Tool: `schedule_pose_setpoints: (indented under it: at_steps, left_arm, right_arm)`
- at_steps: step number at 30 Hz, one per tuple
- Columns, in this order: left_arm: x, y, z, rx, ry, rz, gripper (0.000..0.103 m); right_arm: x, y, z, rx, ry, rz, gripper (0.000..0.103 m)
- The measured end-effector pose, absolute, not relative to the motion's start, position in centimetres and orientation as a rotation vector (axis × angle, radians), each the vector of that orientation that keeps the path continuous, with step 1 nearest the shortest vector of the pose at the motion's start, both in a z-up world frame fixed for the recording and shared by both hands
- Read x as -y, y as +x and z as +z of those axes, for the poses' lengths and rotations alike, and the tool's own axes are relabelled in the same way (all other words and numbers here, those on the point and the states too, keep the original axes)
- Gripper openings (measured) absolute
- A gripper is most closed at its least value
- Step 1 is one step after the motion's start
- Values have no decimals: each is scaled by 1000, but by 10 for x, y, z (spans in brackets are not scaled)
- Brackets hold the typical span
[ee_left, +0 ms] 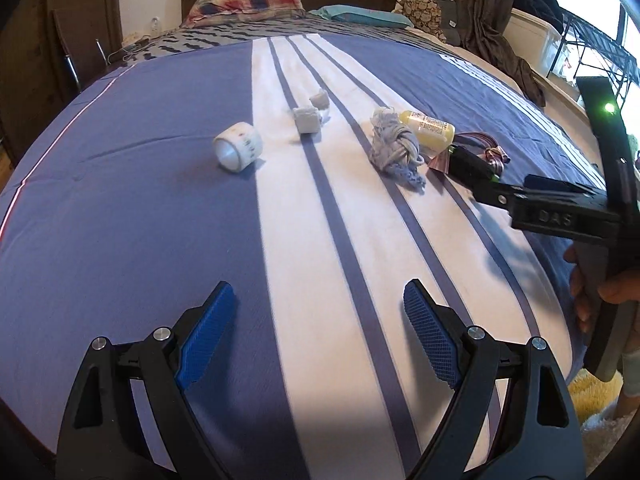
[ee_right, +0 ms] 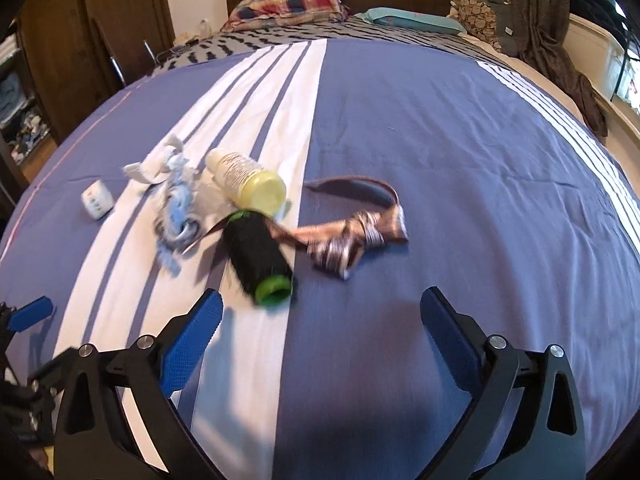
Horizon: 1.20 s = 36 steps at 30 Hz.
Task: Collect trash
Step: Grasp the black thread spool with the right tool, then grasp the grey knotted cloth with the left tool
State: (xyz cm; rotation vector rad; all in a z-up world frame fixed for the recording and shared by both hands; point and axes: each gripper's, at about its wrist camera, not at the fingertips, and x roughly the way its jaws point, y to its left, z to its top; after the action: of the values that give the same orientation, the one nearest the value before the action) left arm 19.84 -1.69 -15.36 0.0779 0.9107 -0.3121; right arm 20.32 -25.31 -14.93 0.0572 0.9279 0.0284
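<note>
On the bed (ee_left: 120, 208), from left to right: a tape roll (ee_left: 238, 151), crumpled paper (ee_left: 307, 119), a rag bundle (ee_left: 394, 146), a yellow bottle (ee_right: 248, 182), a black spool (ee_right: 258, 258) and a ribbon (ee_right: 352, 236). Both the left tongs (ee_left: 318, 334) and the right tongs (ee_right: 320, 334) are wide open, holding nothing.

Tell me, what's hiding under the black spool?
A brown patterned ribbon runs under the black spool on the blue striped bedspread. How far it goes underneath is covered.
</note>
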Motion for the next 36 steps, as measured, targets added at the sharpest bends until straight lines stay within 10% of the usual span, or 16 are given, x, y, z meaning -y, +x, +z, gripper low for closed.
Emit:
schedule_pose_setpoints:
  at_steps: [8, 19, 23, 36]
  left_arm:
    - [29, 220, -157, -915, 79, -325, 82]
    - [70, 247, -152, -902, 90, -380, 82]
    - [85, 262, -152, -905, 85, -386, 81]
    - [101, 288, -159, -930, 58, -384, 29]
  right_arm:
    - [248, 233, -151, -938, 29, 43, 99]
    - [255, 231, -141, -903, 35, 128, 31]
    - [272, 222, -140, -895, 60, 122, 30]
    - [290, 190, -142, -878, 125, 142, 29]
